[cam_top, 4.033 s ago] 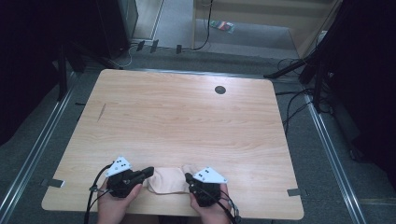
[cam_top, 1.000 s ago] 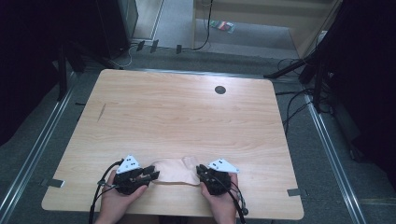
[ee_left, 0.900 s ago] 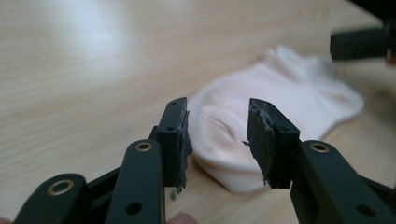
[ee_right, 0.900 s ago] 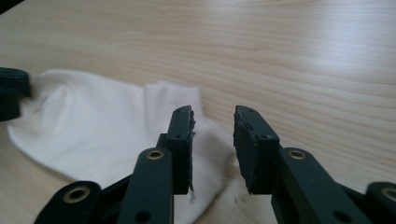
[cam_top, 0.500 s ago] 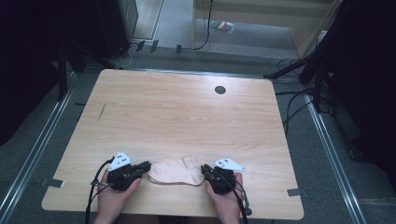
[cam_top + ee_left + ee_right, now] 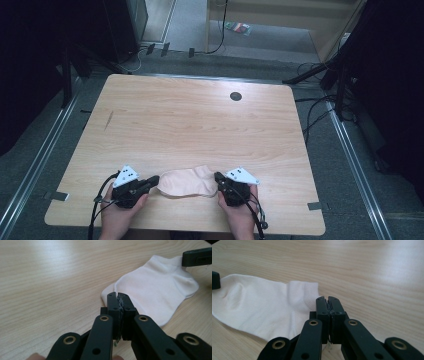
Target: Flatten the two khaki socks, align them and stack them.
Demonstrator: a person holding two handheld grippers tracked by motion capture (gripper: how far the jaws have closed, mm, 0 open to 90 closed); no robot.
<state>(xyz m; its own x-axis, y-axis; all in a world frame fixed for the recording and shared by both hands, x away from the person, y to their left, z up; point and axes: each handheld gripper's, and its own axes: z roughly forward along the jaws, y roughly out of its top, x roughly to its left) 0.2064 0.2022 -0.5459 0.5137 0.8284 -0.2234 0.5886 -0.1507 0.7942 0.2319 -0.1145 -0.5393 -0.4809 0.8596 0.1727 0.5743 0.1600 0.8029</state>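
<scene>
The small white cotton ankle sock [image 6: 186,182] lies flat near the wooden table's [image 6: 190,125] near edge, its long axis running left to right. The left gripper [image 6: 153,180] pinches its left end, the right gripper [image 6: 218,177] its right end. Both have just closed, jaws together on fabric edges.

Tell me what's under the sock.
The white sock lies flat on the bare wooden table; light wood grain shows all round it. Whatever lies beneath the fabric is covered. The left gripper and right gripper are shut at its two ends.
</scene>
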